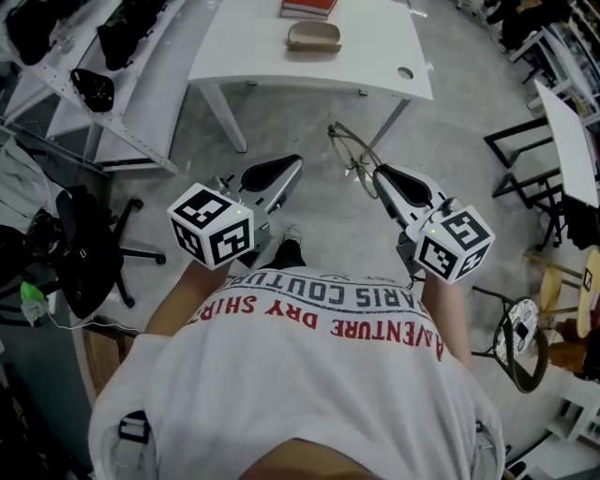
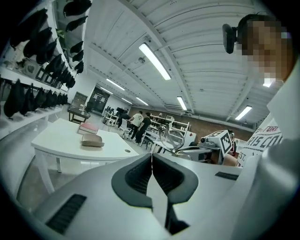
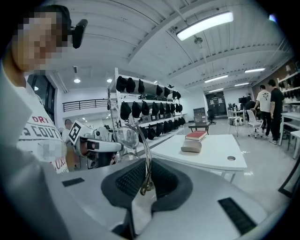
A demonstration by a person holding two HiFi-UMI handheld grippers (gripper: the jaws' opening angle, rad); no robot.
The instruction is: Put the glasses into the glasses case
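The right hand-held gripper (image 3: 146, 165) is nearly closed, pinching the glasses (image 3: 127, 137) by a thin wire part of the frame. The lenses stand up past its tips and lean toward the left hand-held gripper (image 2: 151, 158), whose pads are pressed together on nothing.

Both are held out in front of the person over bare floor, well apart from the white tabletop (image 1: 246, 49) ahead. The glasses case (image 1: 313, 36) lies deep on the tabletop, toward its far edge and just beside a red book (image 1: 307, 7). Its long axis runs parallel to the near edge, and it looks closed.

From the right hand-held gripper the glasses case lies ahead and off to the left. From the left one it lies almost straight ahead, so the empty left is slightly better lined up with it. Both have most of the tabletop's depth to cross. The glasses probably need bringing in along the case's length once the free left hand-held gripper has opened the lid.
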